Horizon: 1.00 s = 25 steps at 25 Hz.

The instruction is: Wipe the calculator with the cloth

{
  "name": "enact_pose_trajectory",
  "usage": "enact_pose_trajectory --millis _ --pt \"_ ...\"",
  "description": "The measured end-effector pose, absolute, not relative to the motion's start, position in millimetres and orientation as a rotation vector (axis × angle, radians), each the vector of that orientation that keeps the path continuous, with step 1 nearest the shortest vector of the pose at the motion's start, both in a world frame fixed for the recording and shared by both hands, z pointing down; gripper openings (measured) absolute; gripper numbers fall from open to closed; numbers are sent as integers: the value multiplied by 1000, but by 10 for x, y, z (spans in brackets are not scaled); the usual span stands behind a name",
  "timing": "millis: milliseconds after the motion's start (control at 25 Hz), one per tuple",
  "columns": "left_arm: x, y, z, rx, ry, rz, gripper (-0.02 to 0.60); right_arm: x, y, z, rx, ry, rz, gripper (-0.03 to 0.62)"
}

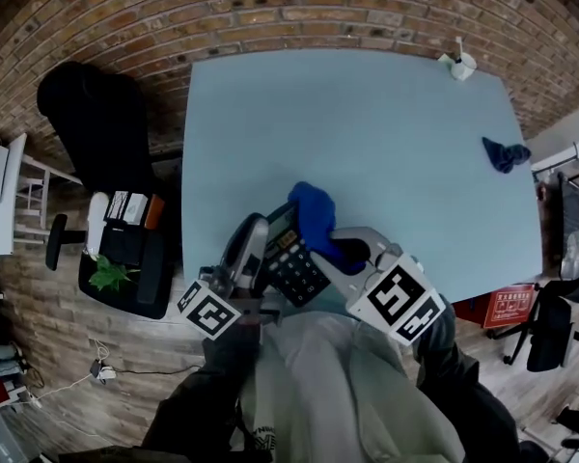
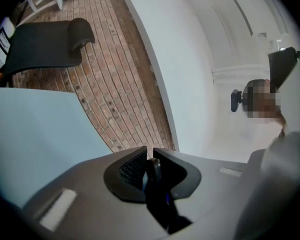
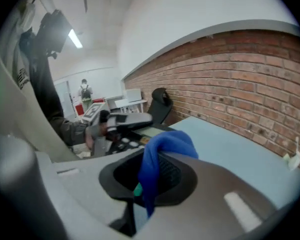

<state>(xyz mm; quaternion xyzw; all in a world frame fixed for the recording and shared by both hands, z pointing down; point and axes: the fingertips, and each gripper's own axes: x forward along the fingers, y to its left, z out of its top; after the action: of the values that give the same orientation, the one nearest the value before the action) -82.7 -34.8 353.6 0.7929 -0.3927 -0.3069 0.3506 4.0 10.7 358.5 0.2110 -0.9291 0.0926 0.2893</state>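
Calculator [image 1: 294,268] in left tongs [image 2: 150,154] — cloth [image 1: 314,215] in right tongs [image 3: 155,156]

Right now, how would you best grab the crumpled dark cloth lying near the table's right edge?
Probably from straight above, pinching a raised fold of the dark cloth: it lies in a soft bunched heap on the table, offering no firm edge to slide under.

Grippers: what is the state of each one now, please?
Left gripper: closed, gripping the calculator by its edge.
Right gripper: closed, holding the blue cloth.
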Motion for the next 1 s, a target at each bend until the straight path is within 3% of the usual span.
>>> enact_pose_trajectory --millis 280,640,1000 --pt "-832 -436 3518 2030 -1094 -825 37 -519 839 3582 270 -2446 97 48" --pt "-940 -394 3445 2000 -1041 -896 40 133 102 3548 593 -2471 323 48" --pt "-959 -408 3449 2015 -1092 -889 37 -496 869 3531 284 -2503 240 46"
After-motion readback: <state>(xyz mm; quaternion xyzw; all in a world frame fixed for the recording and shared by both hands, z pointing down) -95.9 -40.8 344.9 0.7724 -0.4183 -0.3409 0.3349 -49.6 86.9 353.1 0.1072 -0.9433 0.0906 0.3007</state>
